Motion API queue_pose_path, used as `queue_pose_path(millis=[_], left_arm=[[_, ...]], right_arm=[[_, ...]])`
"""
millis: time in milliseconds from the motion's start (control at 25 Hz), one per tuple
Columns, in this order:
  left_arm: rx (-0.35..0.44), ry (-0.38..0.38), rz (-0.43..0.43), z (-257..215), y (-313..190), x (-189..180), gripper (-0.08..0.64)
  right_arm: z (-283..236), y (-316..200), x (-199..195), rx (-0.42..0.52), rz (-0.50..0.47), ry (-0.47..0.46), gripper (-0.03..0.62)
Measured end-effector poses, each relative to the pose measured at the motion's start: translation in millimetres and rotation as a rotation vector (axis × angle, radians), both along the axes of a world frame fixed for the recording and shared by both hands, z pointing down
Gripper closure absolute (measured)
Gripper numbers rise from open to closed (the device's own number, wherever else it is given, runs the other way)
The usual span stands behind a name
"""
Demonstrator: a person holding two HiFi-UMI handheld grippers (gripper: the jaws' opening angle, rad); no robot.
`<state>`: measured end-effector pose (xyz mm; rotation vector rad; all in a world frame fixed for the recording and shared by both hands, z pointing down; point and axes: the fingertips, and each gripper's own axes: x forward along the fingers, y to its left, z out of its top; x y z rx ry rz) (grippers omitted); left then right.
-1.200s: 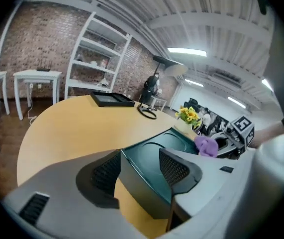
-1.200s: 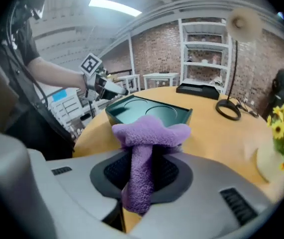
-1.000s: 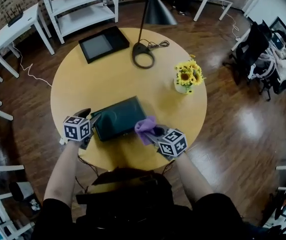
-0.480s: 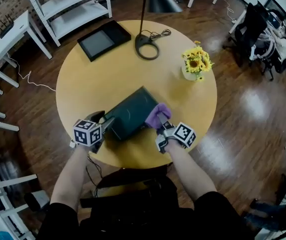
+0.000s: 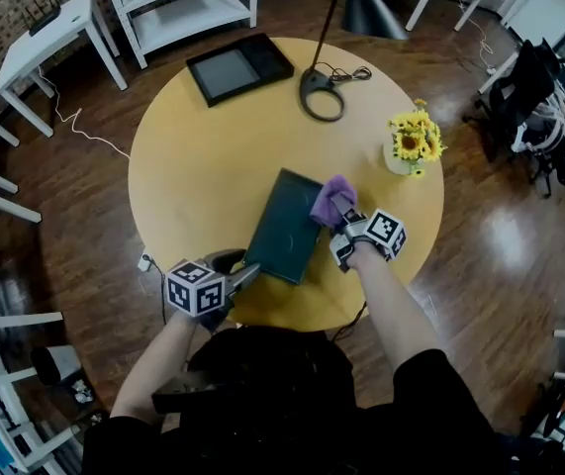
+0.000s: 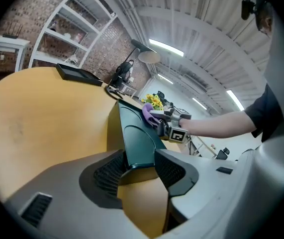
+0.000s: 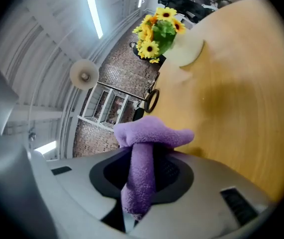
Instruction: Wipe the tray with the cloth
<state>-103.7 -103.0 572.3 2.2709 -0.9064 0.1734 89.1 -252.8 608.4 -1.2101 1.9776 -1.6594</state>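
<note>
My left tongs [image 6: 141,158], jaws just closing, pinch the tray [image 5: 284,228] by its near corner. My right tongs [image 5: 341,228] clench the cloth [image 5: 332,200]. I'd press flat, sweeping toward the left tongs.

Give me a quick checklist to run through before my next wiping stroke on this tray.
1. Grip on the cloth by the right tool: ok, its jaws pinch it.
2. Place of the cloth on the tray: ok, over its far right edge.
3. Hold on the tray: ok, the jaws of the left tool have just been closing, with the near corner between them, and grip it.
4. Room beside the sunflower vase: ok, it stands apart from the tray on the table.
5. Tray lying flat: cannot tell.
</note>
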Motion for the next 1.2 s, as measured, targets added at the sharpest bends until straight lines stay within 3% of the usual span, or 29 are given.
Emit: queue_pose_path(millis=[160,320,560,720,880,1000,1200], left_arm=[[-0.018,0.014,-0.009,-0.1,25.6,21.6,0.394],[-0.027,0.013,-0.079,0.0,25.6,17.3,0.393],[-0.035,-0.003,-0.066,1.7,24.2,16.5,0.388],[-0.028,-0.02,-0.056,4.2,22.5,17.7,0.385],[-0.02,-0.026,-0.052,4.5,21.5,18.4,0.382],[-0.017,-0.032,-0.058,4.1,20.7,17.2,0.382],[-0.007,-0.048,-0.057,5.4,21.5,18.2,0.377]], right_arm=[[3.3,-1.2,0.6,-0.041,0.047,-0.139,0.495],[8.1,5.0,0.2,-0.049,0.008,-0.199,0.495],[11.9,35.0,-4.7,-0.058,-0.033,-0.295,0.495],[16.7,55.6,-6.9,-0.063,-0.074,-0.283,0.495],[18.0,75.2,-4.7,-0.058,-0.053,-0.215,0.503],[10.5,81.4,-6.0,-0.012,-0.023,-0.166,0.506],[-3.6,100.4,-15.5,0.077,-0.073,-0.082,0.508]])
